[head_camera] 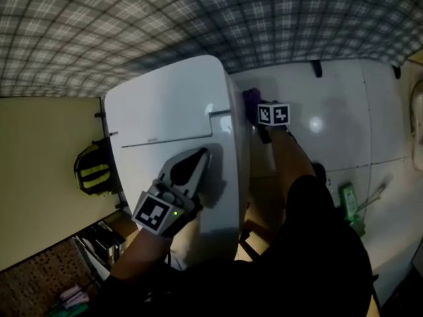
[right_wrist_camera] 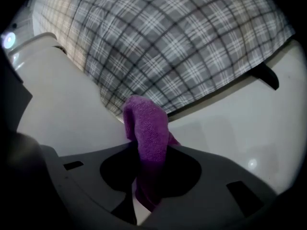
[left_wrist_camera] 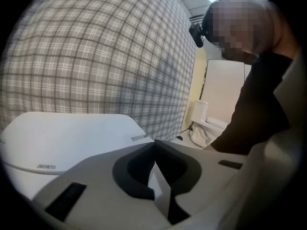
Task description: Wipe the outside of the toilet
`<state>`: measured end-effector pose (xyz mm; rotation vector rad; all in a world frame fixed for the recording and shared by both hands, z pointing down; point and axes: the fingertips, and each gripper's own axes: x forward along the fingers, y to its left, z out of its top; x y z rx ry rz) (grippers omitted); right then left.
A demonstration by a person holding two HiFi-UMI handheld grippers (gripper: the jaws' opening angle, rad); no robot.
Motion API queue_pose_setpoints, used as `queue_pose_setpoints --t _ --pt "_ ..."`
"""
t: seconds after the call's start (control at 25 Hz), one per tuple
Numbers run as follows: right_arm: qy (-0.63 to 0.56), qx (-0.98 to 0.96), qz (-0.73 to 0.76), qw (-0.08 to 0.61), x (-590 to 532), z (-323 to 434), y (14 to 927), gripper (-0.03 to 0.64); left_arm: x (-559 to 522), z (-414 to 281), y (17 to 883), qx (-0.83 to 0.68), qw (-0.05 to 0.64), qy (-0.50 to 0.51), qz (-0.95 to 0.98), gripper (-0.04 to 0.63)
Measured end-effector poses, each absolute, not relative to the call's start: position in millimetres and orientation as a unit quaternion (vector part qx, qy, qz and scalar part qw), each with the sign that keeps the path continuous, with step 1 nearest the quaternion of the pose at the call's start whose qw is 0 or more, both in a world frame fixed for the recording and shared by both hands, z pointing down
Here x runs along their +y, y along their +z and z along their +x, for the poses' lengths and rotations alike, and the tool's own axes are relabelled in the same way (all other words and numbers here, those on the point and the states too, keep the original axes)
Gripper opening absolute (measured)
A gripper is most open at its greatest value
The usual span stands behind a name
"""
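The white toilet (head_camera: pixel 165 114) fills the middle of the head view, its lid closed (left_wrist_camera: pixel 72 138). My left gripper (head_camera: pixel 200 157) is shut with nothing in it, and its tips (left_wrist_camera: pixel 154 146) meet just over the toilet's top near the right edge. My right gripper (head_camera: pixel 256 114) is down the toilet's right side, shut on a purple cloth (right_wrist_camera: pixel 146 128). The cloth (head_camera: pixel 251 100) sticks up past the jaws, close against the white side of the toilet (right_wrist_camera: pixel 62 95). Whether it touches there I cannot tell.
A plaid wall (head_camera: pixel 198 18) runs behind the toilet. To the left are a beige partition (head_camera: pixel 46 177) and a yellow-and-black bag (head_camera: pixel 92 170). A green bottle (head_camera: pixel 349 200) stands on the white floor (head_camera: pixel 330 124) at the right. A second toilet (left_wrist_camera: pixel 206 123) shows far off.
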<state>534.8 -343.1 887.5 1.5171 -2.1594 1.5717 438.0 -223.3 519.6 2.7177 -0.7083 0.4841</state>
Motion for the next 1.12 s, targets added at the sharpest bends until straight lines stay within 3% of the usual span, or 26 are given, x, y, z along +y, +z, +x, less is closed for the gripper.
queue_pose_setpoints --t 0.12,0.36,0.64,0.76,0.96,1.12 --pt "0.528 -0.728 0.436 0.041 -321 521 887 0.084 -225 433 520 -0.256 0.152 0.168 0.940 -0.005" --pt "0.526 -0.797 0.185 0.235 -153 451 901 0.078 -197 439 512 -0.249 0.141 0.178 0.941 -0.005" --pt "0.510 -0.828 0.057 0.224 -83 431 865 0.080 -168 450 504 -0.236 0.132 0.189 0.944 -0.005" --pt "0.503 -0.839 0.129 0.162 -125 472 852 0.084 -158 446 499 -0.238 0.133 0.192 0.943 -0.005" --pt "0.488 -0.795 0.354 -0.062 -286 561 784 0.084 -160 427 492 -0.257 0.144 0.183 0.938 -0.005" --pt "0.489 -0.780 0.376 -0.104 -342 547 767 0.086 -158 417 491 -0.262 0.134 0.189 0.937 -0.005"
